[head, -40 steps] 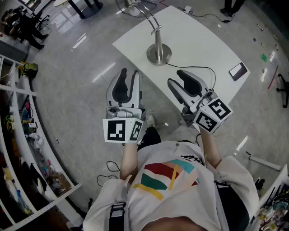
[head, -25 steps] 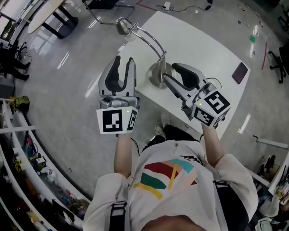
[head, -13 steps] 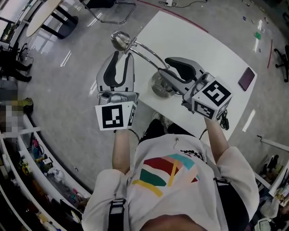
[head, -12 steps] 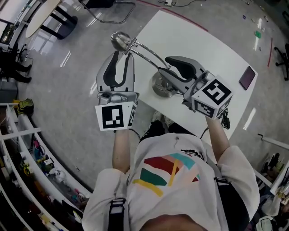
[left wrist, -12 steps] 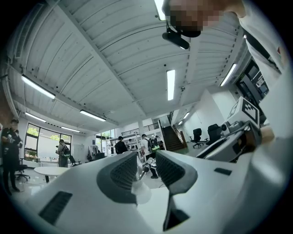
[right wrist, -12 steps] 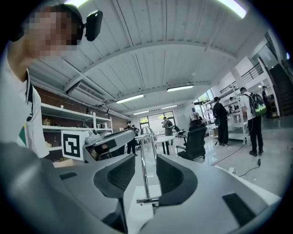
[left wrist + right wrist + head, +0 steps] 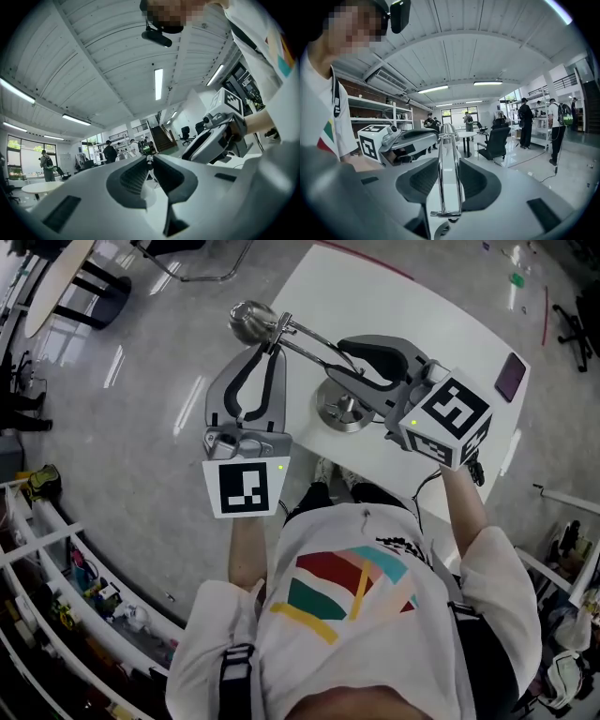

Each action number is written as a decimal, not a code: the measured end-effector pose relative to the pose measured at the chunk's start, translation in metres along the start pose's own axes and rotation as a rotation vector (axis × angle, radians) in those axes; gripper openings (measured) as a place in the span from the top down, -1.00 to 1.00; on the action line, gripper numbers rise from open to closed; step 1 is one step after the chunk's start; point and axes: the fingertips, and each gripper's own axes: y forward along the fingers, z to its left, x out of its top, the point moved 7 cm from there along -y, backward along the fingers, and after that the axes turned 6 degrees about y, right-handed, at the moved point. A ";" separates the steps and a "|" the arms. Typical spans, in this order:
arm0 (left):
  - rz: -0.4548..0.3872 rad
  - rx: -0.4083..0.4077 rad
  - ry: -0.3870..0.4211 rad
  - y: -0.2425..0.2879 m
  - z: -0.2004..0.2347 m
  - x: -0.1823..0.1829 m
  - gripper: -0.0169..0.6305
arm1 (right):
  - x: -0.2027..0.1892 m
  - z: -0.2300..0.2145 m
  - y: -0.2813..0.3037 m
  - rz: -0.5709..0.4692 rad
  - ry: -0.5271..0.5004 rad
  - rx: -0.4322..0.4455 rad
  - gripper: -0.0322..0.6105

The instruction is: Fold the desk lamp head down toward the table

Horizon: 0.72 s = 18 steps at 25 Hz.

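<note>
A chrome desk lamp stands on the white table (image 7: 412, 296), with its round base (image 7: 345, 413) near the front edge. Its twin-rod arm (image 7: 309, 341) leans left out to the head (image 7: 248, 322) beyond the table edge. My left gripper (image 7: 271, 345) is closing, and its tips pinch the thin chrome neck (image 7: 149, 161) just behind the head. My right gripper (image 7: 335, 362) is open and straddles the arm's two rods (image 7: 449, 178), its pads close beside them. The head (image 7: 448, 129) shows at the far end of the rods.
A dark phone (image 7: 512, 377) lies at the table's right edge. The lamp's black cable (image 7: 469, 470) hangs off the near edge. Shelving (image 7: 37, 549) lines the left side, and chairs and another table stand on the floor beyond.
Both grippers have moved up to the lamp. The left jaws went from wide open to pinched on the neck, and the right jaws came round the arm rods.
</note>
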 end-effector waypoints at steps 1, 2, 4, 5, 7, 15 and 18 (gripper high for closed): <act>0.002 -0.010 0.000 0.000 0.000 -0.001 0.67 | 0.000 -0.001 0.000 0.007 0.003 0.004 0.47; 0.000 -0.021 -0.002 0.001 0.000 -0.002 0.67 | -0.001 -0.002 0.001 0.018 0.004 0.007 0.47; -0.006 -0.034 -0.005 0.002 0.001 -0.005 0.68 | -0.003 -0.004 0.004 0.054 -0.002 0.014 0.47; -0.005 -0.038 -0.002 0.002 0.001 -0.006 0.68 | -0.003 -0.005 0.005 0.072 -0.011 0.019 0.47; 0.007 -0.054 0.029 0.002 0.001 -0.007 0.68 | -0.002 -0.005 0.007 0.103 -0.025 0.030 0.47; 0.047 -0.086 0.103 0.005 0.002 -0.018 0.69 | -0.002 -0.008 0.014 0.207 -0.033 0.022 0.47; 0.066 -0.121 0.175 0.006 0.001 -0.020 0.69 | -0.002 -0.010 0.014 0.241 -0.020 0.025 0.47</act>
